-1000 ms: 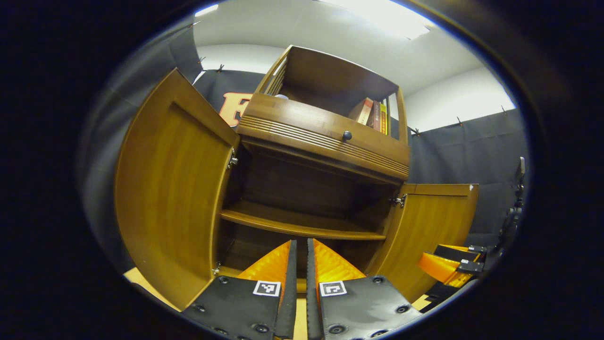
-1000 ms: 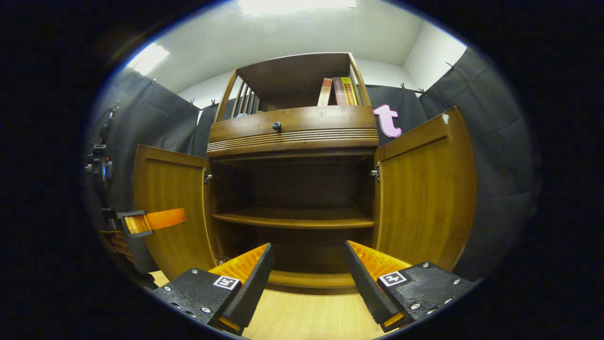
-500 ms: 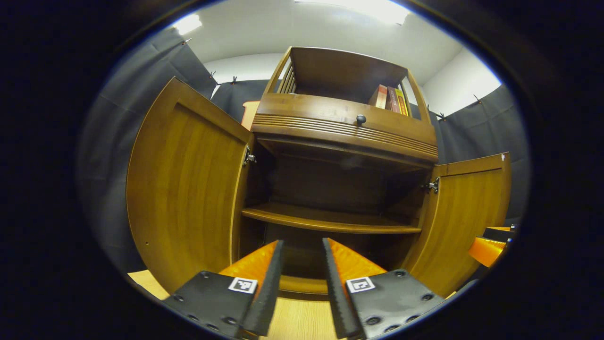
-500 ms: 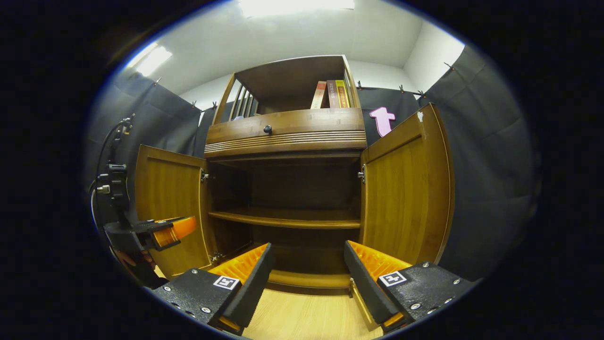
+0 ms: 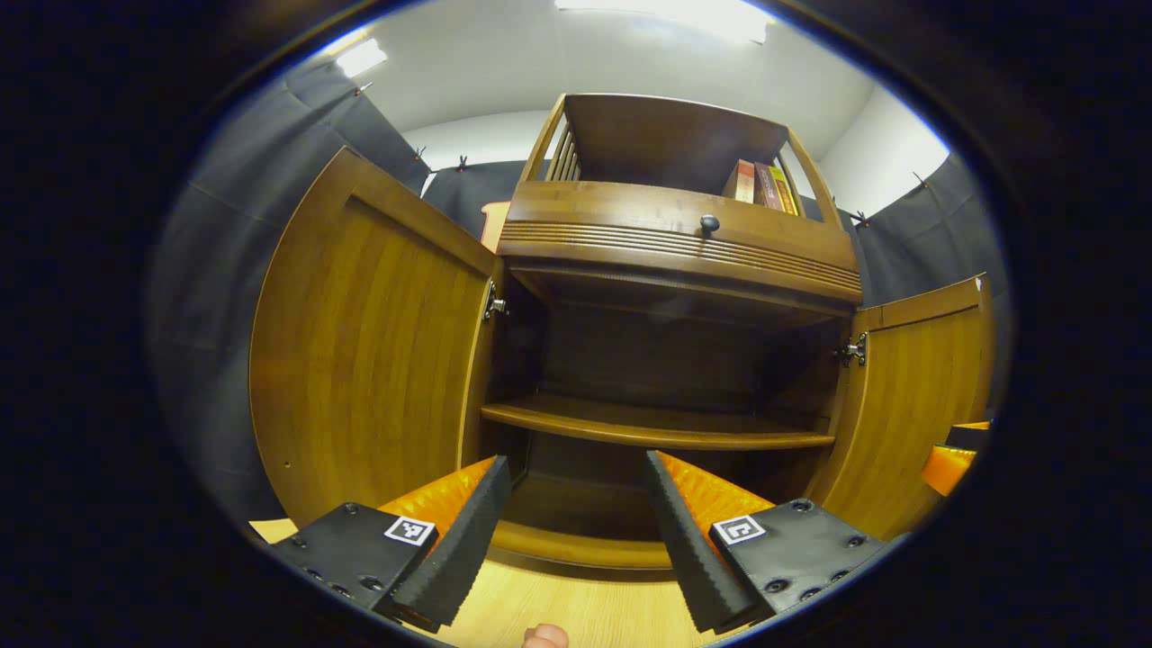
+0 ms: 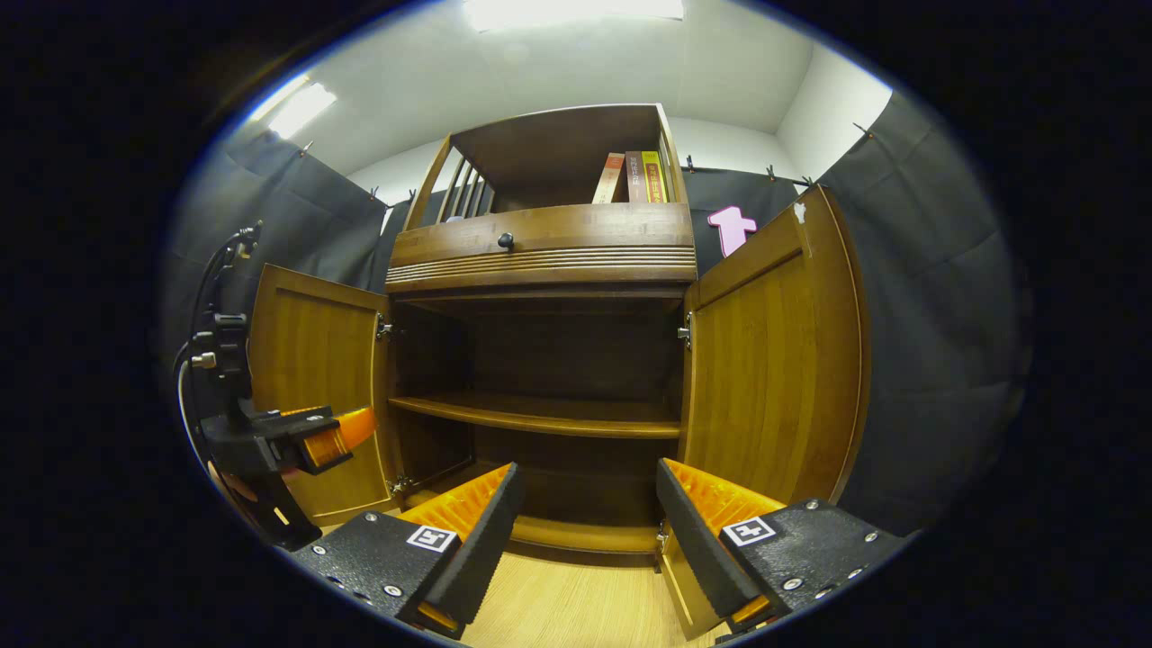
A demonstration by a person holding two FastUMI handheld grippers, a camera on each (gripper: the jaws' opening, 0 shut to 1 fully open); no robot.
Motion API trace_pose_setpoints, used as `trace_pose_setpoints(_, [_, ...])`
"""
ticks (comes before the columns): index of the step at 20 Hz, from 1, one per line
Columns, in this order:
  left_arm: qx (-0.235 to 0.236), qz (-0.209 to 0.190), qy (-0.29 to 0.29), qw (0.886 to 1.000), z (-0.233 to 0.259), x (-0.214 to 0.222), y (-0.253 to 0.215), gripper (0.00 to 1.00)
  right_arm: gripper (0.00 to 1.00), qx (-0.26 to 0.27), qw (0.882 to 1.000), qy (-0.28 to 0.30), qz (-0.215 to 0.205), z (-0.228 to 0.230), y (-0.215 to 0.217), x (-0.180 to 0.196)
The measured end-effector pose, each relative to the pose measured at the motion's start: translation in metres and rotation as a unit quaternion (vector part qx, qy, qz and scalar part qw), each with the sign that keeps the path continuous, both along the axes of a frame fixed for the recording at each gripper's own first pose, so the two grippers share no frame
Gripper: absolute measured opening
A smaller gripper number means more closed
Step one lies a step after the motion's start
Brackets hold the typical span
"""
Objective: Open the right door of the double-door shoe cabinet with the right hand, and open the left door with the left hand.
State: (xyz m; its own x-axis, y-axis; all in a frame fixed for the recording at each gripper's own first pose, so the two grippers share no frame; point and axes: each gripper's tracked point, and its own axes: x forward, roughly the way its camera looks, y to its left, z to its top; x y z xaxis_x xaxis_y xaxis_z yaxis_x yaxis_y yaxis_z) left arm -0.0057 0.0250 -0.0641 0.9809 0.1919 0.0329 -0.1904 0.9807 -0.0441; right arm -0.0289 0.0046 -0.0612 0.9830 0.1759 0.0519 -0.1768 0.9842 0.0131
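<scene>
The wooden shoe cabinet (image 5: 675, 252) (image 6: 549, 256) stands with both doors swung wide. In the left gripper view the left door (image 5: 369, 351) hangs open beside me and the right door (image 5: 909, 405) stands open farther off. My left gripper (image 5: 571, 513) is open in front of the dark interior, touching nothing. In the right gripper view the right door (image 6: 774, 360) and left door (image 6: 310, 378) are both open. My right gripper (image 6: 585, 522) is open too, holding nothing. The left gripper (image 6: 306, 441) also appears there at the left, by the left door.
One inner shelf (image 6: 540, 414) crosses the dark compartment. A drawer with a round knob (image 6: 506, 240) sits above it, and books (image 6: 634, 177) stand on the open top shelf. Pale wood floor (image 6: 576, 612) lies under the grippers. A fingertip (image 5: 544, 636) shows at the bottom edge.
My left gripper's fingers spread from nearly shut to wide open, and its view swung right to face the cabinet squarely. The right gripper stayed open, drifting slightly.
</scene>
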Motion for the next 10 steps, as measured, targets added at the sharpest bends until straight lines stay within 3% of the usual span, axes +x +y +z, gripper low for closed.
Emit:
trace_pose_setpoints(3, [0.013,0.002,-0.012,1.0,0.008,0.006,0.004,0.96,0.92,0.006,1.0,0.004,-0.002,-0.003,0.0,0.004])
trace_pose_setpoints(10, [-0.012,0.004,-0.016,1.0,0.01,0.012,0.009,0.95,0.92,0.005,1.0,0.009,-0.009,-0.009,-0.002,0.008])
